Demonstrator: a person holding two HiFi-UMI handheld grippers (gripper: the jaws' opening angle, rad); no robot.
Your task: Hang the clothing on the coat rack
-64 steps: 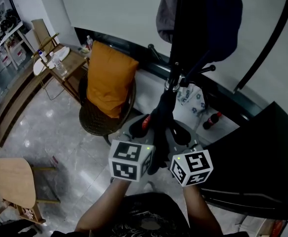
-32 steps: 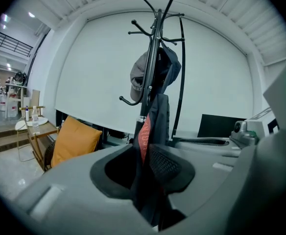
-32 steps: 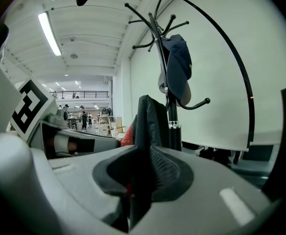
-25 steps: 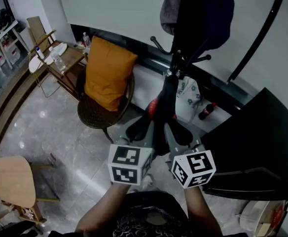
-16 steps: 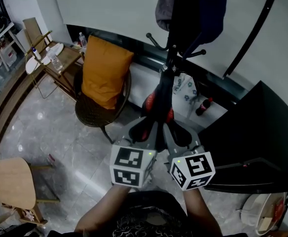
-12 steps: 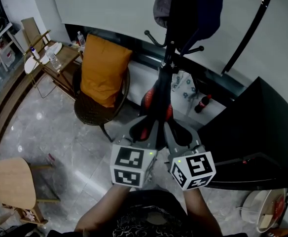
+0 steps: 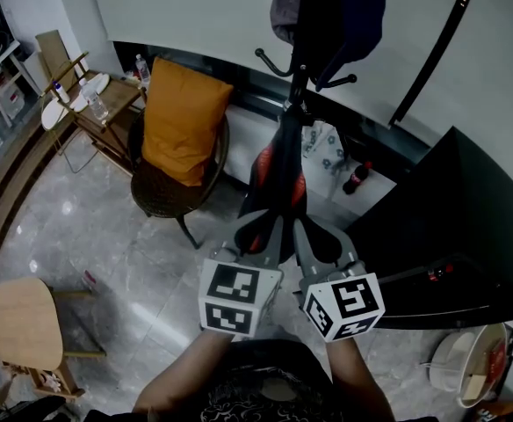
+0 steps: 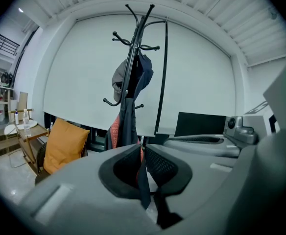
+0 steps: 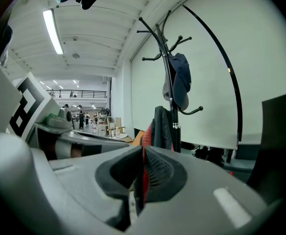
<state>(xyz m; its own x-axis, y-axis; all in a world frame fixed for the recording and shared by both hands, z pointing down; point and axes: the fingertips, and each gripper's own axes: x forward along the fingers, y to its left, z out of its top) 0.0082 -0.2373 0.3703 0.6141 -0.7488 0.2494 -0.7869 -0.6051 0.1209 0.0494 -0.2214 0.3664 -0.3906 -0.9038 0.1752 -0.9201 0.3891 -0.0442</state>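
Observation:
A dark jacket with a red lining (image 7: 277, 176) hangs down against the pole of the black coat rack (image 7: 297, 77), its lower end stretched toward me. My left gripper (image 7: 265, 229) is shut on a dark fold of it (image 8: 142, 173). Right beside it, my right gripper (image 7: 302, 232) is shut on a red-edged fold (image 9: 142, 175). Both gripper views show the coat rack (image 8: 133, 58) (image 9: 168, 77) ahead and above. A dark blue garment (image 7: 344, 11) and a grey cap (image 8: 118, 81) hang on its upper hooks.
A wicker chair with an orange cushion (image 7: 183, 121) stands left of the rack. A large black panel (image 7: 454, 227) lies to the right. A curved black pole (image 7: 432, 51) rises behind. A cola bottle (image 7: 355, 176) stands on the floor, with a wooden side table (image 7: 90, 104) and round stool (image 7: 15, 323) to the left.
Both grippers have kept their hold on the jacket. In the head view the rack has drifted up and left, the jacket stretches longer, and more of the black panel shows.

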